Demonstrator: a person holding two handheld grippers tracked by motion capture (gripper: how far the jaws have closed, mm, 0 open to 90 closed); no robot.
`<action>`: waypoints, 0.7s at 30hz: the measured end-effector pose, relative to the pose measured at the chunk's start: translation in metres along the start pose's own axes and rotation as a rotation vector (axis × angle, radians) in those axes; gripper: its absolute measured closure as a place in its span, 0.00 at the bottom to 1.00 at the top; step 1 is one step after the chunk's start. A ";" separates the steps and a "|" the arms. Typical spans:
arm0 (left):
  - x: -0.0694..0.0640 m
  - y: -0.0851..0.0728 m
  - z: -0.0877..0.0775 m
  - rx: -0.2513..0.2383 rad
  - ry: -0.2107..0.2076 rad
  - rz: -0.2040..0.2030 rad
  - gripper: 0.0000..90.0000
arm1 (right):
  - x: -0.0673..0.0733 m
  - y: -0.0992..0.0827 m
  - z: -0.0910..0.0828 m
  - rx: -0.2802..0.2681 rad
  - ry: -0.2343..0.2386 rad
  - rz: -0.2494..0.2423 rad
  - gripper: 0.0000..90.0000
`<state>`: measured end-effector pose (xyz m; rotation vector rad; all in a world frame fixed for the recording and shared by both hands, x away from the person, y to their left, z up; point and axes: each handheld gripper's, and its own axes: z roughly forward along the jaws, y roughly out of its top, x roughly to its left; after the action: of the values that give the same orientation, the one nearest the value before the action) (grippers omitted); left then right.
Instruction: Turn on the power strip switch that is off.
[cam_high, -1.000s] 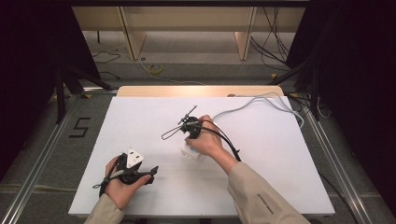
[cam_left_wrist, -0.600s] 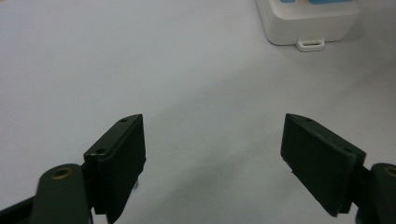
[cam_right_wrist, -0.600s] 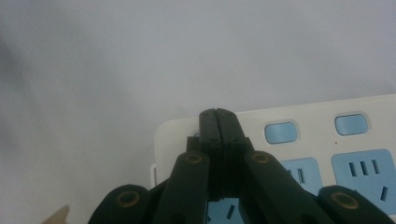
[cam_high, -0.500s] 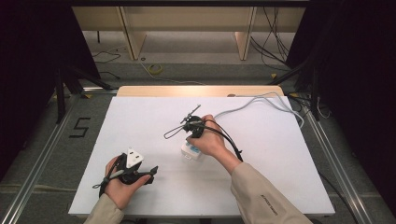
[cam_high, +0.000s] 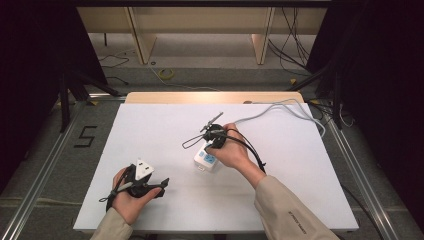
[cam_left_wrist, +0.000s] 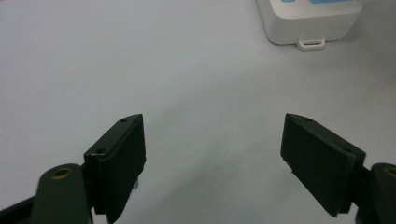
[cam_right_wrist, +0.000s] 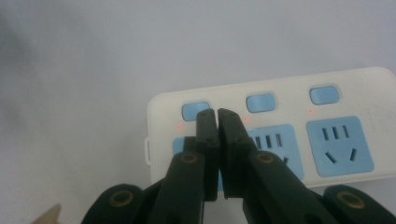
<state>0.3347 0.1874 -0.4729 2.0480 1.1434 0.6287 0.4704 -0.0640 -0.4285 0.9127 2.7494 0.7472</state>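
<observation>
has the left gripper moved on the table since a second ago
No. The left gripper sits at the same spot near the table's front-left edge, jaws open.

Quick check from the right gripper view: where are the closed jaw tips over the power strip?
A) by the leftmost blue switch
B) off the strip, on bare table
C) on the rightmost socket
A: the right gripper has its jaws together, tips beside the leftmost blue switch of the white power strip.

White power strip (cam_right_wrist: 280, 135) with 3 blue buttons, blue sockets, white table (cam_high: 160, 135), black gripper (cam_right_wrist: 218, 116)
</observation>
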 end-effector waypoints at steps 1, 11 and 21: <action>0.000 0.000 0.000 0.001 0.000 0.003 0.24 | -0.001 -0.001 -0.001 -0.002 0.005 0.005 1.00; 0.000 0.000 0.000 0.001 0.001 -0.001 0.24 | -0.006 -0.014 -0.016 -0.022 0.001 0.016 0.98; 0.000 -0.001 0.000 0.003 0.002 -0.001 0.24 | -0.015 -0.035 -0.027 -0.062 -0.006 0.035 0.90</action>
<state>0.3344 0.1878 -0.4734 2.0502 1.1465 0.6287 0.4567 -0.1081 -0.4232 0.9517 2.6947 0.8297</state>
